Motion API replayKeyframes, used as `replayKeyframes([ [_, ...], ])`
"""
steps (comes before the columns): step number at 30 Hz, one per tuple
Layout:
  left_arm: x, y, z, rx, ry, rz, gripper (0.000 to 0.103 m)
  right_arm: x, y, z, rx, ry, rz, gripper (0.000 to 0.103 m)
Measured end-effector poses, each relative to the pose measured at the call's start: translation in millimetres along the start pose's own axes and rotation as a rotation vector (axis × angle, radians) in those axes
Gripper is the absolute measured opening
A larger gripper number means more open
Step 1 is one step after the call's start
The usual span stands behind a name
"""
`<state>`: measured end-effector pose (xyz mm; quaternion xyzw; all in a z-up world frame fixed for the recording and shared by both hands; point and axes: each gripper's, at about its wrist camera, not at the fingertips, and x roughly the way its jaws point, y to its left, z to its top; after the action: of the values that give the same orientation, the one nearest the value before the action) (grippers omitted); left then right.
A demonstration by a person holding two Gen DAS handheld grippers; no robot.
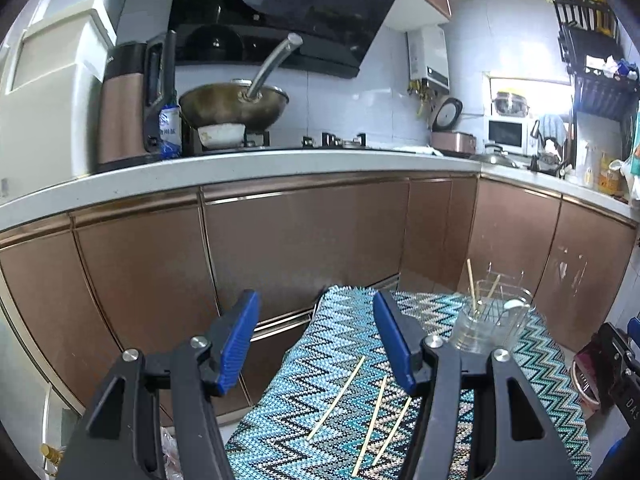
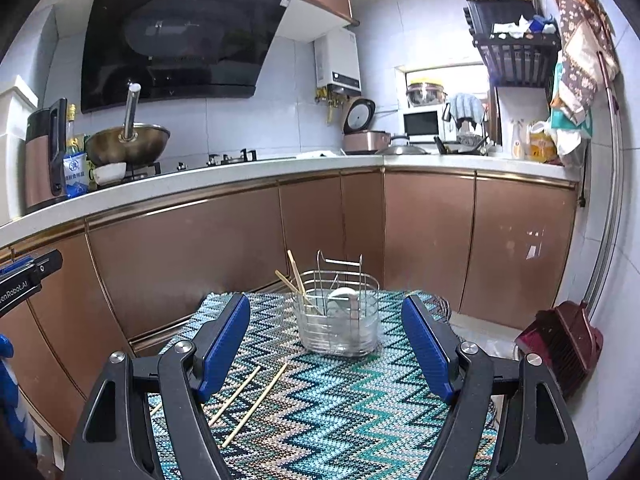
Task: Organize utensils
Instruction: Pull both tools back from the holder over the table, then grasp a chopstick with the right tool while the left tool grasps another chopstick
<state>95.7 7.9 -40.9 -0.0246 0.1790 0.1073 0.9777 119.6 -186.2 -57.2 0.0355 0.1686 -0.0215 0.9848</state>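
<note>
Chopsticks, thin pale wooden ones point(image 1: 338, 398), lie before the clear wire-framed caddy point(image 2: 338, 320); we lower the left gripper point(image 1: 316, 344), fingers apart, straddling one squarely.

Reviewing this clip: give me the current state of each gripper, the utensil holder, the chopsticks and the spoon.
left gripper: open, empty.
right gripper: open, empty.
utensil holder: upright on the mat.
chopsticks in holder: two, leaning.
white spoon: inside the holder.
loose chopsticks: three, flat on the zigzag mat.
</note>
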Motion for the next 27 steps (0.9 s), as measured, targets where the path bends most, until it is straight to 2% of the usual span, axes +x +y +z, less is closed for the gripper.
replayKeyframes([
  [7,27,1,-5,0.013,0.052,-0.003,0.057,23,2,-8,-0.007,0.047,0.003,0.077],
  [14,66,28,-8,-0.021,0.132,-0.03,0.057,45,10,-15,-0.032,0.101,0.033,0.077],
  [16,81,32,-12,-0.017,0.178,-0.068,0.057,55,13,-19,-0.034,0.129,0.049,0.077],
  [18,98,30,-20,-0.008,0.246,-0.155,0.057,64,16,-23,-0.035,0.156,0.062,0.075],
  [22,139,13,-42,0.002,0.436,-0.336,0.056,87,24,-36,-0.042,0.249,0.111,0.069],
  [27,191,-12,-71,0.021,0.622,-0.426,0.055,117,30,-59,-0.025,0.394,0.18,0.049],
])
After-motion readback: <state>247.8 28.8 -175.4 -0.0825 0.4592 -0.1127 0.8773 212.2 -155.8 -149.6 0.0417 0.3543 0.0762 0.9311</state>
